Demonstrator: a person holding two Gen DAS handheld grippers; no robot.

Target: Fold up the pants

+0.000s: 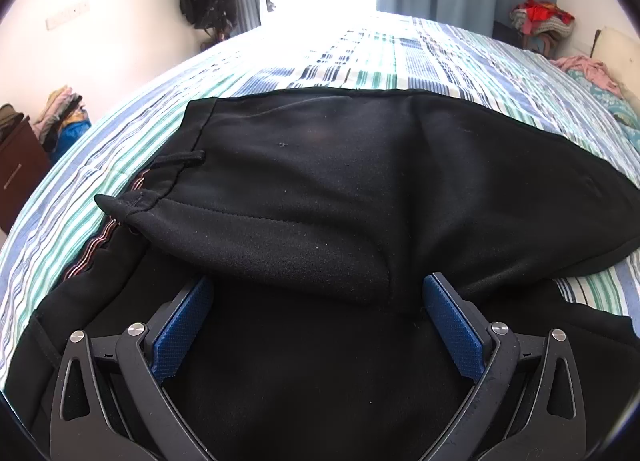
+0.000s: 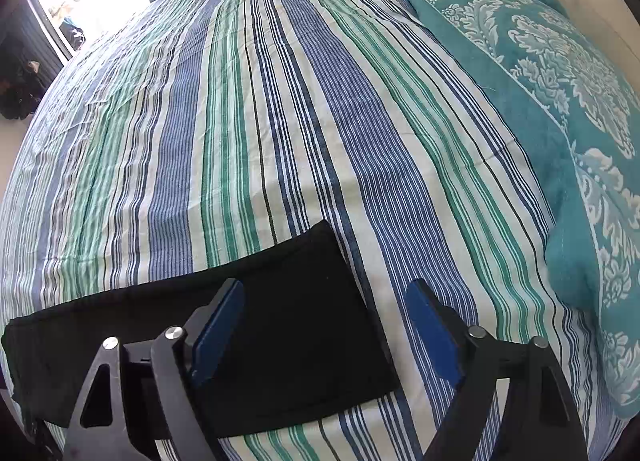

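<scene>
Black pants (image 1: 320, 189) lie on the striped bed sheet (image 1: 360, 61), the waistband end to the left with a belt loop and a striped inner band showing. A thick fold of the fabric bulges up just ahead of my left gripper (image 1: 316, 297). That gripper is open over black cloth, its blue pads (image 1: 184, 325) wide apart and empty. In the right wrist view the leg end of the pants (image 2: 288, 325) lies flat on the sheet (image 2: 280, 121). My right gripper (image 2: 324, 309) is open above its hem corner, its left pad over the cloth, its right pad over the sheet.
Teal patterned pillows (image 2: 560, 101) lie along the right side of the bed. A pink garment (image 1: 588, 69) lies at the far right corner. A dark wooden cabinet (image 1: 16, 169) with piled clothes stands left of the bed. Curtains and a bright window are beyond.
</scene>
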